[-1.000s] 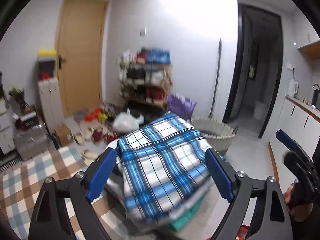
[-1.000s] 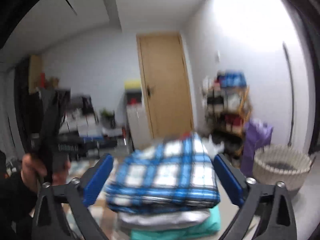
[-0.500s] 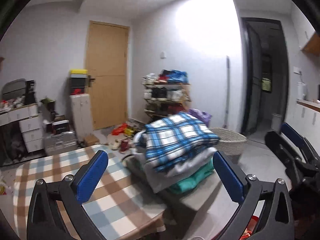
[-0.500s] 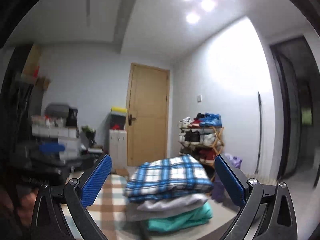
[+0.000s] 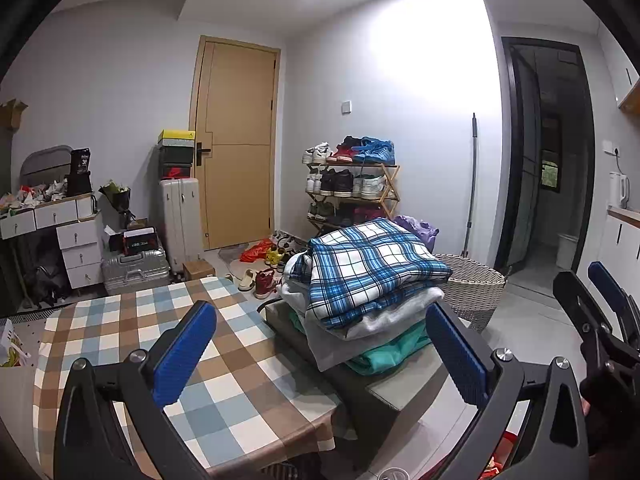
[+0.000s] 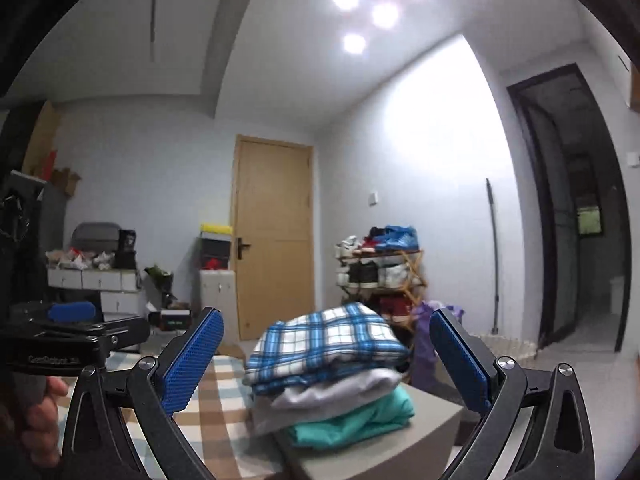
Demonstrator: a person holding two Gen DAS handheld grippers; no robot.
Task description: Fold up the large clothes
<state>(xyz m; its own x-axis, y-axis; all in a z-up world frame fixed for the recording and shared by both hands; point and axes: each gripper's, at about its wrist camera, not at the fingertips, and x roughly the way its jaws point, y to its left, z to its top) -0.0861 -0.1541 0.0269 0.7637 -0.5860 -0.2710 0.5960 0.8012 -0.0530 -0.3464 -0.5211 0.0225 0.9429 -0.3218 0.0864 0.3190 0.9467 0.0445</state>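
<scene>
A stack of folded clothes rests on a grey box (image 5: 384, 392) beside the table. On top lies a blue-and-white plaid garment (image 5: 372, 268) (image 6: 326, 342), under it a grey one (image 5: 380, 320) (image 6: 328, 396), and a teal one (image 5: 386, 354) (image 6: 352, 420) at the bottom. My left gripper (image 5: 320, 354) is open and pulled back from the stack, nothing between its blue pads. My right gripper (image 6: 324, 368) is also open and empty, the stack ahead of it. The right gripper's body (image 5: 600, 320) shows at the left wrist view's right edge.
A table with a brown, blue and white checked cloth (image 5: 160, 340) lies to the left of the box. A woven basket (image 5: 472, 284) stands behind the stack. Farther back are a shoe rack (image 5: 352, 184), suitcases (image 5: 136, 268), drawers and a wooden door (image 5: 236, 140).
Both grippers drew back from the plaid garment; the stack now looks smaller and farther away. The left gripper's jaws spread a little wider.
</scene>
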